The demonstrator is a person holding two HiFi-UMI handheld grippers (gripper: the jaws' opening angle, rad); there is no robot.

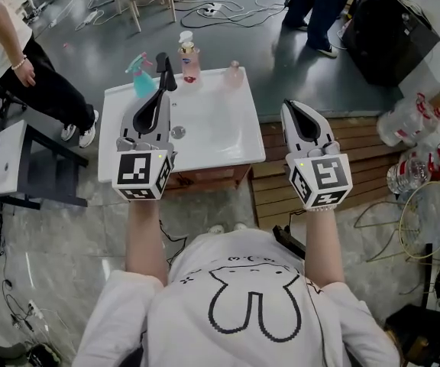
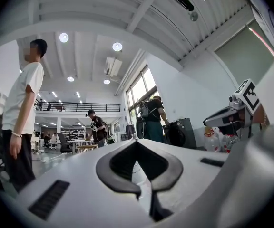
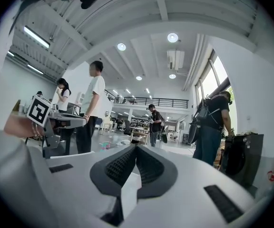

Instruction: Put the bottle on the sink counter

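Note:
A white sink counter [image 1: 228, 155] with a basin stands in front of me in the head view. On its back edge stand a teal spray bottle [image 1: 139, 76], a clear bottle of pink liquid with a white pump [image 1: 189, 58] and a small pink bottle [image 1: 234, 73]. My left gripper [image 1: 162, 60] is raised over the counter's left part, shut, with nothing between its jaws [image 2: 137, 142]. My right gripper [image 1: 293, 108] hovers past the counter's right edge, also shut and empty [image 3: 136, 147]. Both gripper views look out level across the room, and neither shows a bottle clearly.
A wooden pallet [image 1: 357, 140] lies right of the counter, with large water bottles [image 1: 403, 121] and a fan [image 1: 428, 220] beyond it. A small white table [image 1: 2, 159] stands at the left. People stand at the left [image 1: 21, 67] and at the back [image 1: 319, 6]. Cables lie on the floor.

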